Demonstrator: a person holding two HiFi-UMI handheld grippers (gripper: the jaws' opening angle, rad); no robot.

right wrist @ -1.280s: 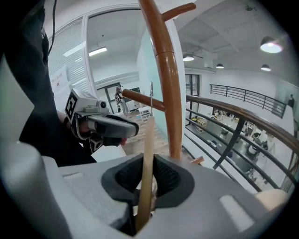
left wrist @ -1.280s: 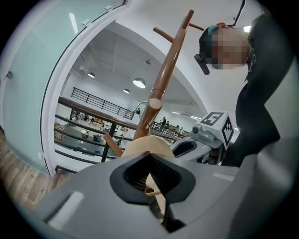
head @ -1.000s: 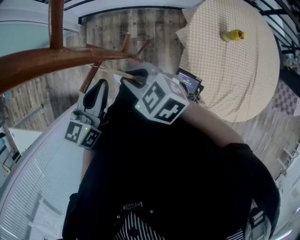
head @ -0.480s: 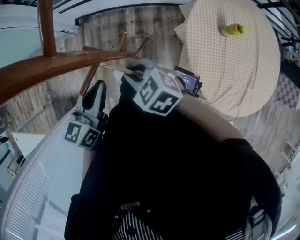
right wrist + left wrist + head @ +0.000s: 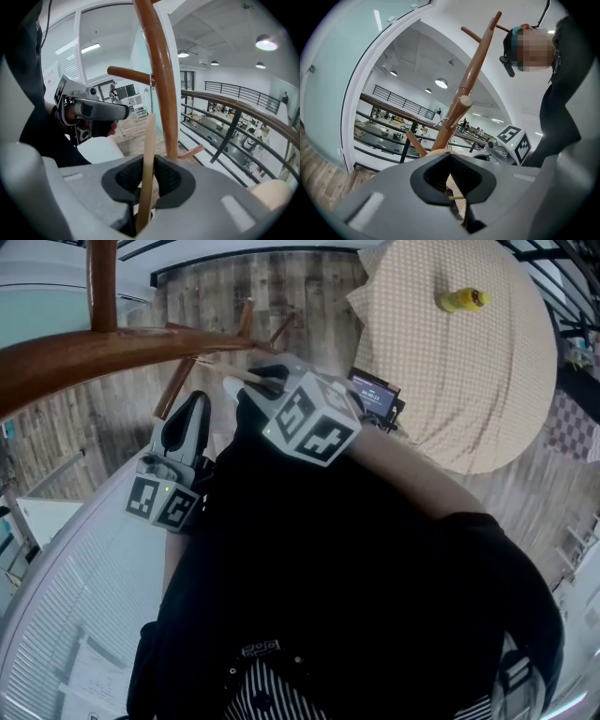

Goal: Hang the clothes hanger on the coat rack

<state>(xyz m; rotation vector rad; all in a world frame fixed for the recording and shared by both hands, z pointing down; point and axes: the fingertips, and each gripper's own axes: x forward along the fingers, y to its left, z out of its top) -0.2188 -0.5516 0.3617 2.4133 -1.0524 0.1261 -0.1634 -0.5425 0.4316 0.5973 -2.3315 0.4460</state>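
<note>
The pale wooden clothes hanger [image 5: 149,140] is clamped between the jaws of the right tongs [image 5: 148,180]. Its bar is held upright just beside the pole of the coat rack [image 5: 165,84]. The left tongs [image 5: 452,178] are held narrowly apart near the rack, with nothing gripped.

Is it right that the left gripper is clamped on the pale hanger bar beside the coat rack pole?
No, the right gripper is clamped on the pale hanger bar beside the coat rack pole; the right gripper view shows it.
</note>
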